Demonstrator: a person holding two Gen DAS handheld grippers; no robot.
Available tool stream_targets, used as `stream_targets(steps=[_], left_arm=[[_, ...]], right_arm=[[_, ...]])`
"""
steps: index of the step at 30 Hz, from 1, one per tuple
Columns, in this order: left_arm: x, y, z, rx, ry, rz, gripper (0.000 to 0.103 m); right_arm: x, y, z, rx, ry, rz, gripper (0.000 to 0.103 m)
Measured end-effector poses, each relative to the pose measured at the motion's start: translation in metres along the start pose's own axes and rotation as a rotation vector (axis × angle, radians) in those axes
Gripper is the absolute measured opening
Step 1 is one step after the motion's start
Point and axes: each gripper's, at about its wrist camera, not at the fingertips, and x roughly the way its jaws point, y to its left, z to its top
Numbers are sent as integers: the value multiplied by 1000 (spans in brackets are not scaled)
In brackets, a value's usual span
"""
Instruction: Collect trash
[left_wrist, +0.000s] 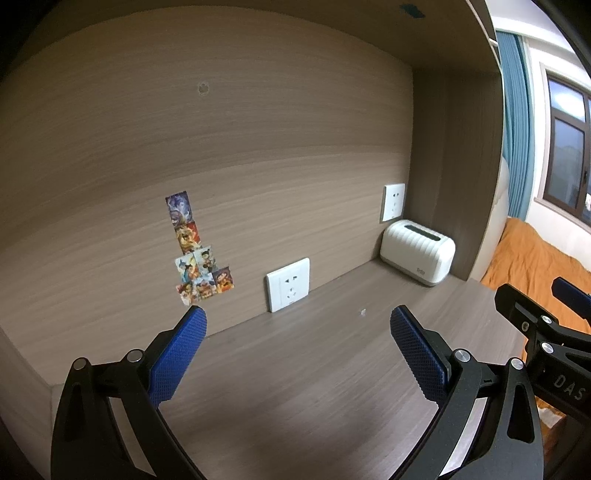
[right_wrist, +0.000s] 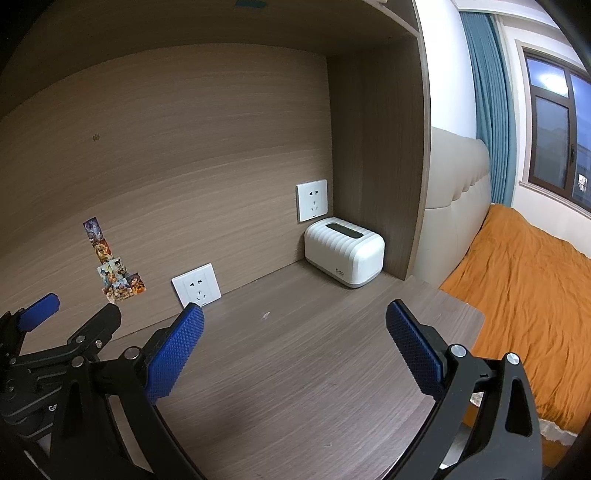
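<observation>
The left gripper (left_wrist: 297, 321) hovers over the worktop (left_wrist: 314, 387), fingers (left_wrist: 177, 354) released and holding nothing. A small white scrap (left_wrist: 362, 312) lies on the worktop's far side, between both sockets. The right gripper (right_wrist: 294, 319) hovers alongside, fingers (right_wrist: 413, 347) likewise spread. A white box (right_wrist: 344, 252) stands in the far right corner.

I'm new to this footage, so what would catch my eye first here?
Probably the white ribbed box in the desk's far right corner, under a wall socket. Next, the colourful stickers on the wooden back panel, and a tiny white scrap lying alone on the desk ahead of both open claws.
</observation>
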Motion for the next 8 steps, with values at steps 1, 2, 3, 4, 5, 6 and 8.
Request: stream_targets(steps=[1, 2, 3, 4, 5, 6, 8], left_arm=[[1, 0, 0, 0, 3, -2, 98], [2, 0, 0, 1, 6, -7, 98], [3, 1, 0, -3, 11, -15, 98], [4, 1, 0, -10, 17, -21, 98], [5, 2, -1, -13, 23, -27, 98], [6, 2, -1, -14, 26, -30, 98], [7, 1, -2, -13, 25, -25, 98]], right_arm=[[0, 0, 0, 0, 0, 0, 98], [0, 0, 0, 1, 1, 0, 98], [0, 0, -1, 2, 2, 2, 98], [0, 0, -1, 4, 4, 2, 98], [1, 0, -1, 5, 5, 2, 98], [2, 0, -2, 6, 7, 1, 98], [4, 1, -2, 6, 10, 1, 98]])
